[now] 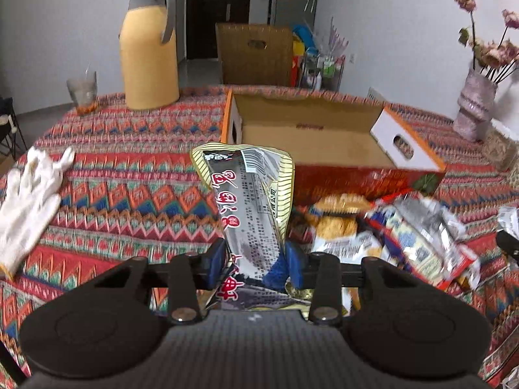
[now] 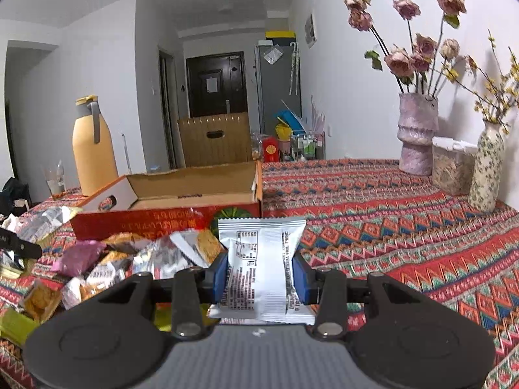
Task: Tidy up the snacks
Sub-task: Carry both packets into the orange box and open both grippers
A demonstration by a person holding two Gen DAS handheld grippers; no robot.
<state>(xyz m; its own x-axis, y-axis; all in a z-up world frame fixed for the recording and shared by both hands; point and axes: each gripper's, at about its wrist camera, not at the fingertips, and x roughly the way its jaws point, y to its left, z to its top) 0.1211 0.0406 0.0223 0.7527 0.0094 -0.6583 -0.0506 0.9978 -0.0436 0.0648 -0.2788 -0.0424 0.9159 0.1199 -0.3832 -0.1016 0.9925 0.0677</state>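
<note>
My left gripper [image 1: 256, 264] is shut on a silver and yellow snack packet [image 1: 251, 194] with red characters, held upright above the patterned tablecloth, in front of the open cardboard box [image 1: 311, 136]. My right gripper [image 2: 261, 275] is shut on a white snack packet [image 2: 262, 259] with printed text, held just in front of the same box [image 2: 181, 194]. A pile of loose snack packets [image 1: 389, 236] lies before the box's red front wall; it also shows in the right wrist view [image 2: 123, 262]. The box looks empty inside.
A yellow thermos jug [image 1: 149, 52] and a glass [image 1: 82, 92] stand at the back left. A white glove [image 1: 29, 204] lies at the left. Flower vases [image 2: 416, 133] and a clear jar [image 2: 452, 165] stand by the right wall. A wooden chair [image 1: 256, 55] is behind the table.
</note>
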